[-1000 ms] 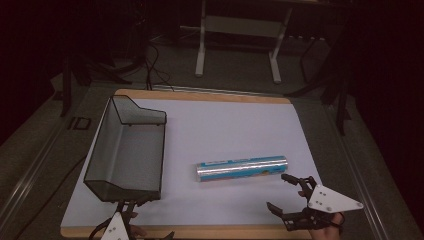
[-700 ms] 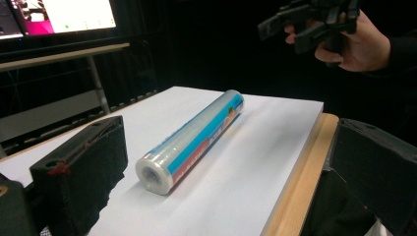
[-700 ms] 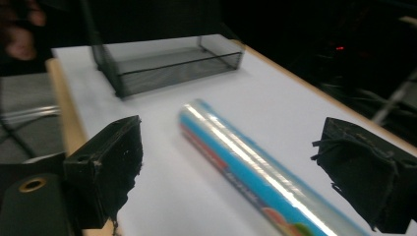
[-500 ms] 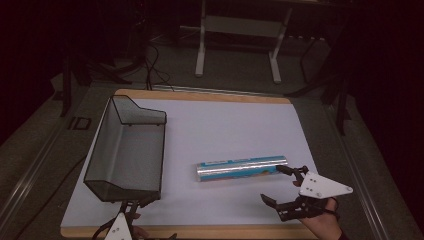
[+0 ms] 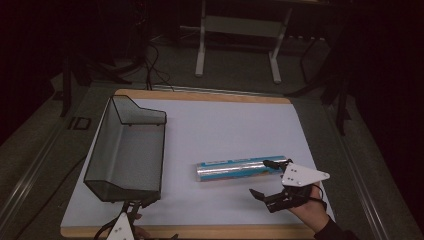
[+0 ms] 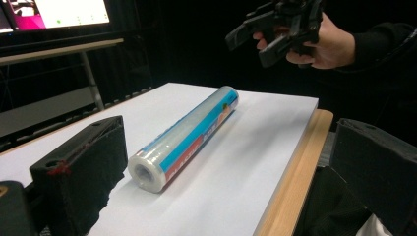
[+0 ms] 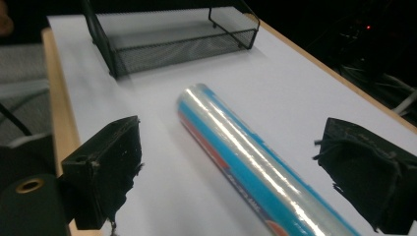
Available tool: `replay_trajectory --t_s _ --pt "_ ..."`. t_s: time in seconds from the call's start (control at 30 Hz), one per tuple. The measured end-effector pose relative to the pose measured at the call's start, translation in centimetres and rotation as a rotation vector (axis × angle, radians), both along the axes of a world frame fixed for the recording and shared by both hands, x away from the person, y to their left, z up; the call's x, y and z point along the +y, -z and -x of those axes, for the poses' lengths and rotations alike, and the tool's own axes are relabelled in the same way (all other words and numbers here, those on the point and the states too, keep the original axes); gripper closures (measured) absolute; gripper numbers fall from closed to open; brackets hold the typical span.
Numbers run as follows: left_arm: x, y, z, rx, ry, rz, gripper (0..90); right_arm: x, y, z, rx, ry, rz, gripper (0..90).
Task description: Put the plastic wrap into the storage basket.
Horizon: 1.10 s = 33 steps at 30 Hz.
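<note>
A roll of clear wrap with a blue label (image 5: 235, 169) lies on its side on the white table top (image 5: 225, 125), right of centre. My right gripper (image 5: 260, 178) hovers at the roll's right end, open, one jaw beyond the end and one nearer the front edge. In the right gripper view the roll (image 7: 246, 157) runs between the wide-open jaws of that gripper (image 7: 233, 142), untouched. My left gripper (image 5: 136, 205) sits low at the front left edge, open and holding nothing. Its own view looks along the roll (image 6: 187, 135) toward the right gripper (image 6: 280, 27).
A black wire-mesh tray (image 5: 127, 150) stands on the left side of the table, seen farther off as the tray (image 7: 177, 44) in the right gripper view. The wooden table edge (image 6: 290, 167) runs close to the left gripper. Metal stand legs (image 5: 237, 45) rise beyond the table.
My right gripper has moved left and forward from the front right corner to the roll's right end, turning its open jaws toward it. The left gripper and roll stay put.
</note>
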<state>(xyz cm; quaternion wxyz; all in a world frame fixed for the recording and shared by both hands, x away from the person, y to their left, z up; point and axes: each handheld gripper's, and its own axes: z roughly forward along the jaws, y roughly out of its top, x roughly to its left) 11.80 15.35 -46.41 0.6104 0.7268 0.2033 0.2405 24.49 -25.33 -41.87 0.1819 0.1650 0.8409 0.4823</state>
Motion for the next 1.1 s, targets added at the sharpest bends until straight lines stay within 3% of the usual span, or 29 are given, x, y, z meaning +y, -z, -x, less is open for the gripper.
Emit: replay_trajectory --t_s 0.1,0.2,0.23,0.27,0.3,0.47,0.57,0.63,0.7,0.73,0.77,0.9,0.97,1.1 --pt "0.0 0.0 0.1 -0.005 0.001 0.000 1.8 0.5 0.2 -0.8 -0.036 -0.006 0.049 9.4" --pt "0.0 0.0 0.1 -0.003 0.002 0.003 1.8 0.7 0.3 -1.5 -0.028 -0.034 0.035 9.4" --pt "0.1 0.0 0.0 -0.004 0.002 0.003 1.8 0.8 0.4 -1.9 -0.045 -0.049 0.053 9.4" --pt "0.1 0.0 0.0 -0.003 0.002 0.004 1.8 1.2 0.6 -2.6 -0.070 -0.065 0.101 9.5" --pt "0.1 0.0 0.0 -0.003 0.002 0.003 1.8 1.4 0.7 -3.0 -0.067 -0.086 0.123 12.0" --pt "0.1 0.0 0.1 -0.006 0.000 0.000 1.8 1.8 0.7 -3.9 -0.078 -0.101 0.163 12.6" --pt "0.1 0.0 0.0 -0.005 -0.001 0.000 1.8 2.2 0.6 -4.4 -0.050 -0.099 0.195 12.3" --pt "0.1 0.0 0.0 -0.004 -0.002 0.000 1.8 2.6 0.6 -4.8 0.008 -0.082 0.218 10.4" --pt "0.1 0.0 0.0 -0.003 -0.001 -0.002 1.8 2.9 0.8 -5.0 0.026 -0.057 0.229 10.2" --pt "0.1 0.0 0.0 -0.003 0.001 -0.002 1.8 3.2 1.0 -5.0 0.008 -0.024 0.256 10.2" --pt "0.1 0.0 0.0 -0.002 0.000 -0.003 1.8 3.3 1.1 -4.9 -0.007 -0.025 0.273 9.6" --pt "0.1 0.0 0.0 -0.001 -0.001 -0.003 1.8 4.0 1.5 -5.5 0.050 -0.074 0.319 9.5" --pt "0.1 0.0 0.0 -0.001 -0.001 -0.002 1.8 4.9 2.0 -5.8 0.051 -0.072 0.380 9.6" --pt "0.1 0.0 0.1 0.002 0.000 -0.003 1.8 5.6 2.4 -6.3 0.058 -0.082 0.440 9.6"
